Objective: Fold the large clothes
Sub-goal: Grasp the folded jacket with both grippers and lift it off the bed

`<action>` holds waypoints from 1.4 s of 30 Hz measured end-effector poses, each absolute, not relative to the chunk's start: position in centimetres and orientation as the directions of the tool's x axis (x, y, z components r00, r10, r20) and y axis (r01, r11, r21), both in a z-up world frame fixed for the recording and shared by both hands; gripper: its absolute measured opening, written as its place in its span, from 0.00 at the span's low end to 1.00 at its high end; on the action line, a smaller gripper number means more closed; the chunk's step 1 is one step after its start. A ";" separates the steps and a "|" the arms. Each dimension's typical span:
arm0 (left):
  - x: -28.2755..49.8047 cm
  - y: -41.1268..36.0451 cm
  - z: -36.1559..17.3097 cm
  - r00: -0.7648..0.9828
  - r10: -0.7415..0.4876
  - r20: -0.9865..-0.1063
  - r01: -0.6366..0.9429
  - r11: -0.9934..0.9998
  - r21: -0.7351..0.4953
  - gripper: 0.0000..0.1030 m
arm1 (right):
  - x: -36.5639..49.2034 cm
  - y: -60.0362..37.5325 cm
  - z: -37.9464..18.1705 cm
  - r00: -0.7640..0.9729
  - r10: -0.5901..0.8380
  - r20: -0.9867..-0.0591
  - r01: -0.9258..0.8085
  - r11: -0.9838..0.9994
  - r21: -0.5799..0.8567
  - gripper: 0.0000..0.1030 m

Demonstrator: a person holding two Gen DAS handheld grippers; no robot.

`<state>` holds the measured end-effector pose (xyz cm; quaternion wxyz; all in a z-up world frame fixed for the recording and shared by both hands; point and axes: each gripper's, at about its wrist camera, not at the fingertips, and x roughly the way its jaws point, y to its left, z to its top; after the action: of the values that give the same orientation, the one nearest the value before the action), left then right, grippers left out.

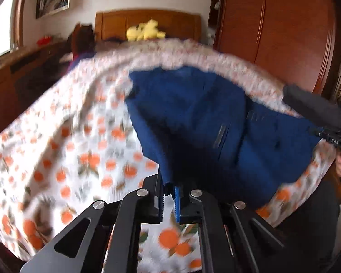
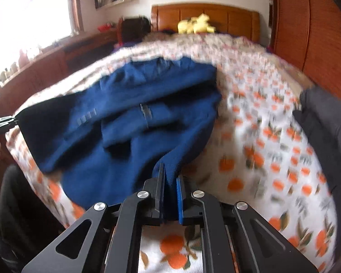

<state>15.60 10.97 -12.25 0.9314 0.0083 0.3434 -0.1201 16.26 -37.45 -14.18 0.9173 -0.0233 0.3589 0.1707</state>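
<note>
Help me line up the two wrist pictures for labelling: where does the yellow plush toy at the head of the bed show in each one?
Left wrist view: the yellow plush toy sits at top centre, just left of the middle, against the wooden headboard.
Right wrist view: the toy sits at top, right of the middle, against the same headboard.
Shared landmark: the blue garment on the orange-print bedspread.

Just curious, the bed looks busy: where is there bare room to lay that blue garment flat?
Bare orange-print bedspread lies between the blue garment and the dark cloth, and left of the garment. The headboard end, with the yellow toy, is crowded.
</note>
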 end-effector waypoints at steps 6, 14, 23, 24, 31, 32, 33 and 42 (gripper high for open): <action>16.9 8.5 -3.4 0.813 -0.259 -0.522 0.258 0.963 -0.077 0.05 | 16.9 -35.7 -6.4 0.766 0.314 -0.561 -0.356 0.934 0.036 0.06; 17.0 5.4 7.9 0.891 -0.267 -0.368 0.270 0.962 -0.042 0.05 | 16.8 -35.2 3.7 0.857 0.319 -0.405 -0.346 0.938 0.007 0.06; 14.3 5.0 17.6 0.937 -0.254 -0.240 0.255 0.967 -0.030 0.05 | 12.6 -36.1 13.7 0.915 0.320 -0.247 -0.337 0.941 -0.032 0.06; 13.8 5.0 18.5 0.941 -0.252 -0.226 0.252 0.967 -0.030 0.05 | 11.8 -36.3 14.8 0.919 0.322 -0.227 -0.337 0.941 -0.031 0.06; 9.4 5.3 22.7 0.959 -0.238 -0.156 0.240 0.971 -0.003 0.05 | 8.3 -38.4 18.1 0.939 0.305 -0.157 -0.316 0.947 -0.051 0.06; 9.4 5.3 22.8 0.960 -0.229 -0.160 0.233 0.972 0.003 0.05 | 8.2 -38.7 18.2 0.941 0.300 -0.155 -0.311 0.949 -0.050 0.06; 9.5 5.4 22.7 0.960 -0.224 -0.168 0.229 0.973 0.008 0.05 | 8.3 -39.0 18.2 0.943 0.295 -0.154 -0.305 0.951 -0.051 0.06; 18.3 5.7 14.8 0.919 -0.193 -0.345 0.207 0.978 0.006 0.06 | 14.7 -37.6 12.4 0.920 0.260 -0.294 -0.298 0.950 -0.092 0.06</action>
<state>18.27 5.73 14.77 0.9793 0.0213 0.1737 -0.1021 14.69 -37.61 12.45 0.9775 -0.0674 0.1404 0.1426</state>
